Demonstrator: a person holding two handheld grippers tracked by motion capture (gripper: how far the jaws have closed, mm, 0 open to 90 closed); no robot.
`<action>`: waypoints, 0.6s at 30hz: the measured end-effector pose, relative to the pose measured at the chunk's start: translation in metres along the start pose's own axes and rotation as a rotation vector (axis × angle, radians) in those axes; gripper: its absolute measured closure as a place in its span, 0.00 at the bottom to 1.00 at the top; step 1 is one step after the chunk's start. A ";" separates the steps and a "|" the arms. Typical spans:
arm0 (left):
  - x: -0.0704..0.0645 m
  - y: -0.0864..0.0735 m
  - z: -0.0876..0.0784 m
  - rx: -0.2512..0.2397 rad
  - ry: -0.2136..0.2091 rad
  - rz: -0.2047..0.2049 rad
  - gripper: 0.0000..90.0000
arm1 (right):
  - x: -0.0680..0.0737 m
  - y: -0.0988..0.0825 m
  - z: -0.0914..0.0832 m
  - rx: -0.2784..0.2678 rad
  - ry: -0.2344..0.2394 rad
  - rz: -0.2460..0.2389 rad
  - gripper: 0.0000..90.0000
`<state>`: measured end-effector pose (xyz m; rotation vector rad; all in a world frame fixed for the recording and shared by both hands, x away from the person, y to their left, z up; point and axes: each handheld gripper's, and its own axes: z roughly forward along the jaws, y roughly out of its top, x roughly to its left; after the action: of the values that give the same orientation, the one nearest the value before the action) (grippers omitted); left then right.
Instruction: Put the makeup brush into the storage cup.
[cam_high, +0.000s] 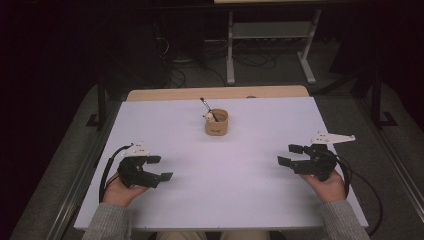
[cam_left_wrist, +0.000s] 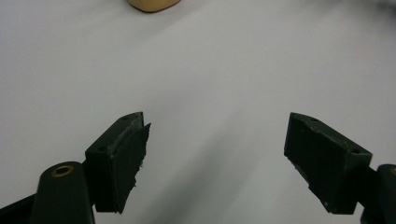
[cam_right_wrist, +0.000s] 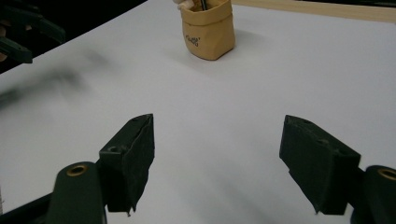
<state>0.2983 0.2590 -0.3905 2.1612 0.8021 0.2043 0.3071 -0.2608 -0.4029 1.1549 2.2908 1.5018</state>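
Tan pouch (cam_high: 216, 123) with a pen (cam_high: 207, 108), far centre of white table (cam_high: 215, 200); its dark print is unreadable. Left gripper (cam_high: 161, 168) and right gripper (cam_high: 289, 154) open, empty, near corners. Dark room, grey floor (cam_high: 280, 75).

My two black hand-held grippers and grey knit sleeves

My left gripper (cam_high: 161, 168) and right gripper (cam_high: 290, 154) are matte black, each topped by a pale grey three-cornered plate and trailing a looped black cable. My jaws are blocky wedges with small screw holes and flat dark pads; a brass-ringed hole marks each jaw arm. My cuffs are ribbed grey knit.
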 end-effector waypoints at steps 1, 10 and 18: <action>0.000 0.000 0.000 0.000 0.000 0.000 0.23 | 0.000 -0.001 0.000 0.001 0.001 0.001 0.28; 0.000 -0.002 0.001 0.003 0.004 -0.004 0.23 | 0.002 -0.011 -0.002 -0.002 0.004 0.011 0.28; 0.000 -0.003 0.002 0.007 0.003 -0.002 0.23 | 0.003 -0.019 -0.005 -0.012 0.001 0.021 0.28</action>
<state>0.2978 0.2595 -0.3937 2.1671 0.8073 0.2043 0.2927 -0.2662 -0.4153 1.1786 2.2743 1.5222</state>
